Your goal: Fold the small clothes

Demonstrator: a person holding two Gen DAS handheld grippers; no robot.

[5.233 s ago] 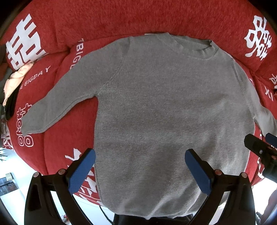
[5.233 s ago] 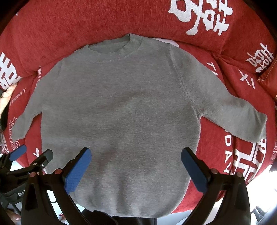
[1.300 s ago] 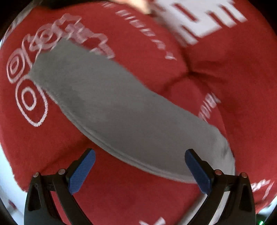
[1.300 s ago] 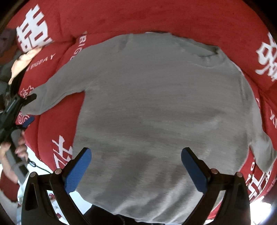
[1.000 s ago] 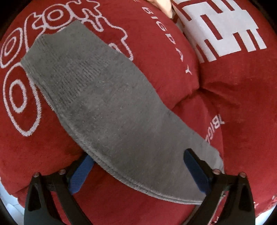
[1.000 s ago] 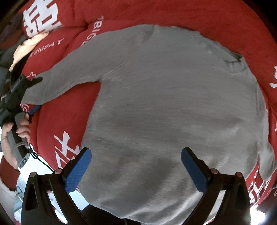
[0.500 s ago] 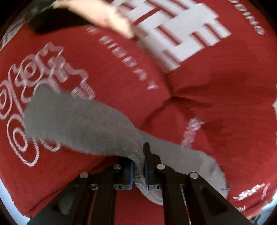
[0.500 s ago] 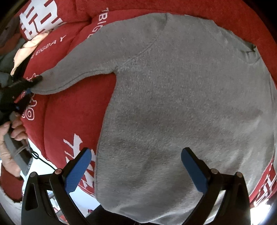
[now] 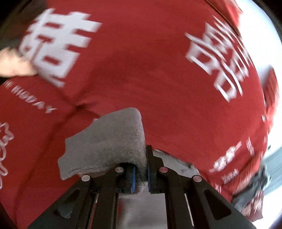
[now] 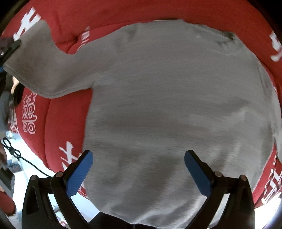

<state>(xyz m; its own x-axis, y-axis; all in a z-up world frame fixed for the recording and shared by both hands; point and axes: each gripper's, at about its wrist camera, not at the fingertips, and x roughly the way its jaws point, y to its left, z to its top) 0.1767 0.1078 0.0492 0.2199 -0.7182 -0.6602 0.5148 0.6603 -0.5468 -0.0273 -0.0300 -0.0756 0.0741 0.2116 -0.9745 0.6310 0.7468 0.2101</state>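
A small grey knit sweater (image 10: 167, 98) lies front up on a red cushion (image 10: 158, 12) with white printed characters. Its left sleeve (image 10: 40, 70) is lifted off the cushion toward the upper left of the right wrist view. My left gripper (image 9: 141, 173) is shut on the end of that sleeve (image 9: 109, 141), which bunches up over the jaws. The left gripper also shows at the far left edge of the right wrist view (image 10: 8, 47). My right gripper (image 10: 139, 167) is open and empty, held above the sweater's lower body.
The red cushion (image 9: 158, 70) fills the left wrist view, blurred by motion. A pale cloth or hand (image 9: 12, 65) is at its left edge. A black cable (image 10: 15, 153) and bright floor lie beyond the cushion's left front edge.
My left gripper closed on the sleeve end and has lifted it up and inward off the cushion. My right gripper stayed open, shifting slightly over the sweater body.
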